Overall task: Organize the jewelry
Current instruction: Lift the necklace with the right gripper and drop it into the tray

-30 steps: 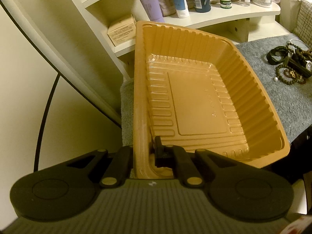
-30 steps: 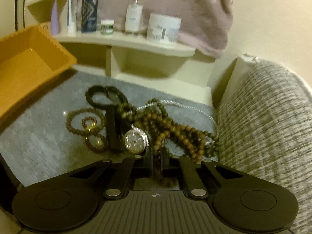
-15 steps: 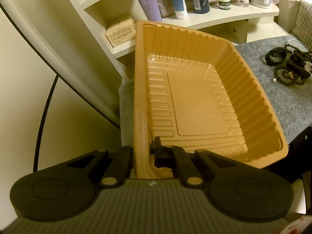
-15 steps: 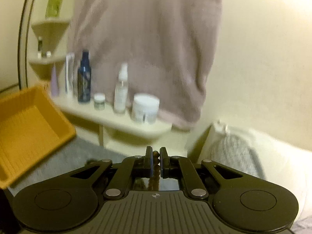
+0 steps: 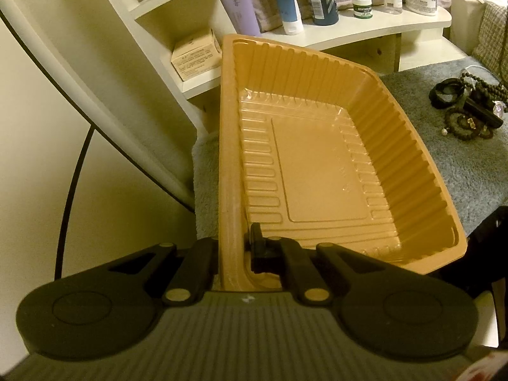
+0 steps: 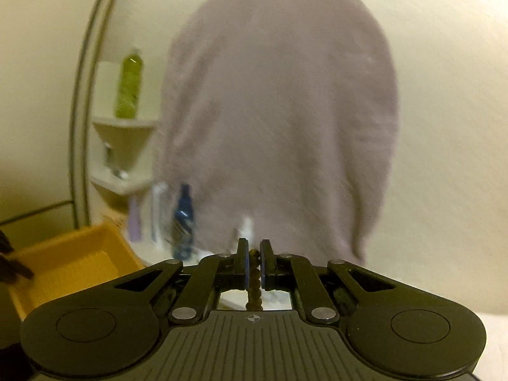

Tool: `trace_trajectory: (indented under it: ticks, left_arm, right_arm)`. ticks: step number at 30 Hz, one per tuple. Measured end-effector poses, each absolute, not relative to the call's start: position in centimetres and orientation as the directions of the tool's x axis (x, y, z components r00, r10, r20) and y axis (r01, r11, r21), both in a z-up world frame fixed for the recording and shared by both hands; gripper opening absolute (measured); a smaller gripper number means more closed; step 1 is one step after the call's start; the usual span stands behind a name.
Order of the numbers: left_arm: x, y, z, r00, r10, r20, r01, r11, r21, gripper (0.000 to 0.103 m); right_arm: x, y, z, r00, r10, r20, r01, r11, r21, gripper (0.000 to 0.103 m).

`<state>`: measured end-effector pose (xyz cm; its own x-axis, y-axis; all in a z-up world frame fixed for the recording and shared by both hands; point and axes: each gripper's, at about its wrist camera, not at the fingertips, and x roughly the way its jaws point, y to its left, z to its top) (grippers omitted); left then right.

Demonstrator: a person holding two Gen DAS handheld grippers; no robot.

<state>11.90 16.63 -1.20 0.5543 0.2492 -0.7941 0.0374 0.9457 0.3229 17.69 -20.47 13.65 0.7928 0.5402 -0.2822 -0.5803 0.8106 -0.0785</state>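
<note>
In the left wrist view my left gripper [image 5: 235, 241] is shut on the near left rim of an orange plastic tray [image 5: 397, 120], which is tilted with nothing inside. A pile of jewelry [image 5: 470, 108] with dark bead bracelets, black bands and a watch lies on the grey mat [image 5: 460, 165] at the right. In the right wrist view my right gripper [image 6: 253, 254] is raised high and shut on a brown bead strand [image 6: 254, 285], which hangs down between the pads. The tray [image 6: 63, 263] shows at the lower left of that view.
A cream shelf unit [image 5: 349, 35] behind the tray carries several bottles, tubes and jars and a small box [image 5: 195, 54]. A mauve towel [image 6: 279, 111] hangs on the wall ahead of the right gripper. A cushion [image 5: 490, 35] sits at the far right.
My right gripper has risen from the jewelry pile with the bead strand in it, and its view now faces the towel and wall. The left gripper and tray have stayed put.
</note>
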Motion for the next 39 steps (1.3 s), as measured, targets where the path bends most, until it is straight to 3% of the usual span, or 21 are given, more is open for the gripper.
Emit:
trace_trajectory:
  ticks: [10,15,25,39]
  left_arm:
    - [11.9,16.7,-1.2,0.555,0.247,-0.794,0.040,0.946,0.322,0.003]
    - [11.9,16.6,-1.2,0.553,0.245,-0.797,0.042,0.946,0.320,0.003]
    - [12.0,16.7,-1.2,0.554,0.240,-0.797,0.040,0.949,0.313,0.003]
    - [12.0,16.8,-1.2,0.554,0.237,-0.798,0.036,0.951,0.308,0.003]
  right_arm:
    - [17.8,-13.4,16.0,0.608,0.755,-0.246,-0.773,0.633,0.031,0.006]
    - [18.0,-9.6,14.0,0.510,0.812,-0.286,-0.827,0.554,0.099,0.006]
    - [19.6,-4.1,6.2,0.372,0.803,-0.467,-0.832,0.511,0.216,0.006]
    - [18.8,-1.7,2.6,0.273,0.800,-0.535,-0.843,0.467,0.269,0.007]
